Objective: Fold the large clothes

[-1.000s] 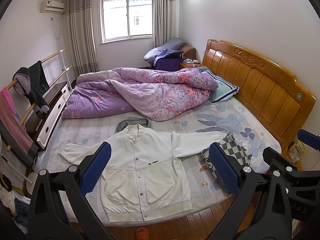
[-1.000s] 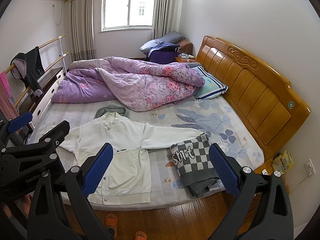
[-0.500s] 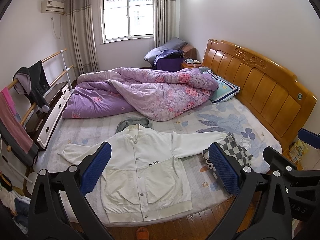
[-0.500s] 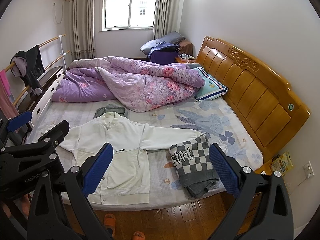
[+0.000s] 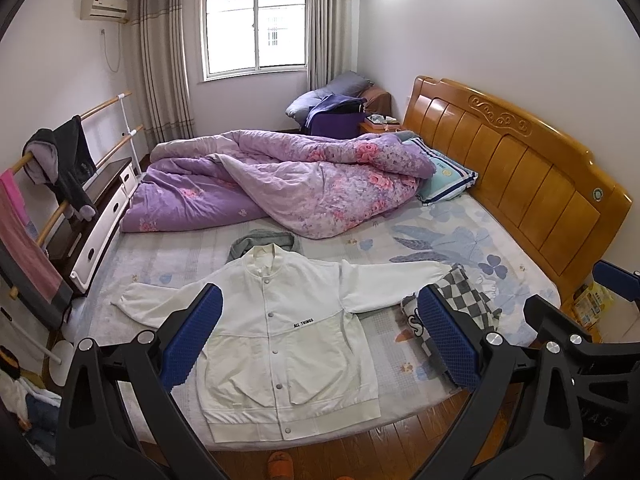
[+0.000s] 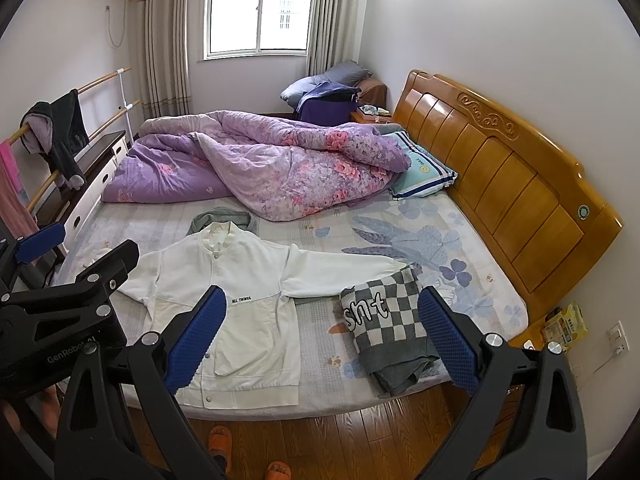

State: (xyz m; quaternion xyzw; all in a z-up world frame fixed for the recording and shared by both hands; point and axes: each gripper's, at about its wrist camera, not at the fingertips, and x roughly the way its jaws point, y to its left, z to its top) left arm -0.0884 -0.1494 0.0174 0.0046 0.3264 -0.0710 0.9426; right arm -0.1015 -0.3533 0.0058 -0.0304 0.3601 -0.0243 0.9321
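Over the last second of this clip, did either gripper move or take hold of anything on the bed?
Almost nothing changed. The right gripper drifted a little, so the bed sits slightly lower in its view; the left gripper barely moved. Both stay open and empty above the bed's near edge. The white jacket lies spread flat as before, and the folded checkered sweater rests beside its sleeve, untouched.

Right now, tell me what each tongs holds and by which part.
Nothing. The left tongs and right tongs are both open in the air, short of the bed; the jacket lies flat and untouched.
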